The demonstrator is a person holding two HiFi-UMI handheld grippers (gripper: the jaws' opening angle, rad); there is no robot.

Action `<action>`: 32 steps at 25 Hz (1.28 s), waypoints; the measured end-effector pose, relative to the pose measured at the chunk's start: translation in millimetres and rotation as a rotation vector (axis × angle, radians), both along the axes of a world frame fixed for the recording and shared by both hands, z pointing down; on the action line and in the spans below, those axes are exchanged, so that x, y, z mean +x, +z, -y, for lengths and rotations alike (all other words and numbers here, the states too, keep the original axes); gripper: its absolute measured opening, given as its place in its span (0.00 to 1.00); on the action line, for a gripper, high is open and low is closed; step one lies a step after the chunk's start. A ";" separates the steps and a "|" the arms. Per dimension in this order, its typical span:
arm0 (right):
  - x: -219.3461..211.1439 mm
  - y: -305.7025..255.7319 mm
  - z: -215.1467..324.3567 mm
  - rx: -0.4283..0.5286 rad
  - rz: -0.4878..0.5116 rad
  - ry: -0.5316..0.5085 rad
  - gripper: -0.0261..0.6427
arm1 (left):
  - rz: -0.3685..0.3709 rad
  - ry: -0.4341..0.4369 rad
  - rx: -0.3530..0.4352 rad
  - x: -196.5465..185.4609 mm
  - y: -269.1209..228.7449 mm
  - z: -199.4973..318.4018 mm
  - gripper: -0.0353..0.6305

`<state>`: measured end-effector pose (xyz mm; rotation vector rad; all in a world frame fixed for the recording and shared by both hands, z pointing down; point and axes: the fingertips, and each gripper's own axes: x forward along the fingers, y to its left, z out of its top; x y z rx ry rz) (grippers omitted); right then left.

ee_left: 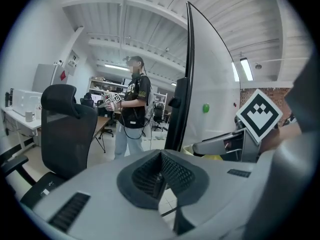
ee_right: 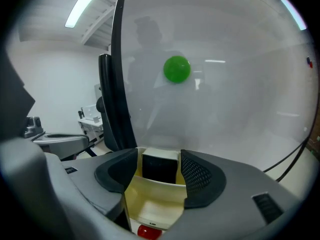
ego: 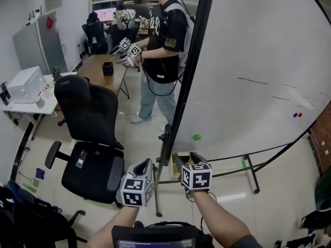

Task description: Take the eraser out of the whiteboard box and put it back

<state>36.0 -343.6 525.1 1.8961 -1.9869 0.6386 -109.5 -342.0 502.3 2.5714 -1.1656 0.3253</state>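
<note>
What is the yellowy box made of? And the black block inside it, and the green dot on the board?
The box looks like smooth, slightly glossy plastic: thin cream walls with rounded, moulded edges. The black block, likely the eraser, looks matte with a pale top. It may be felt or foam, but I can't tell which. The green dot looks like shiny plastic and is probably a magnet.

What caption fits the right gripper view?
Open right claw poised over the box, black eraser inside, whiteboard behind.
</note>
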 end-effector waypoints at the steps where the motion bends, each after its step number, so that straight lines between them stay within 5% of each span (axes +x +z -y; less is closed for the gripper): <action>1: 0.1 2.5 0.6 -0.008 0.000 0.005 0.48 | 0.001 0.002 -0.004 1.6 1.5 0.2 0.10; 19: 1.0 7.4 4.4 -0.056 -0.063 0.002 0.44 | 0.008 0.015 -0.017 21.7 3.0 -8.4 0.10; 32: 6.1 -90.2 -33.7 0.218 0.028 -0.085 0.44 | -0.024 0.036 0.075 22.7 -39.2 -38.2 0.10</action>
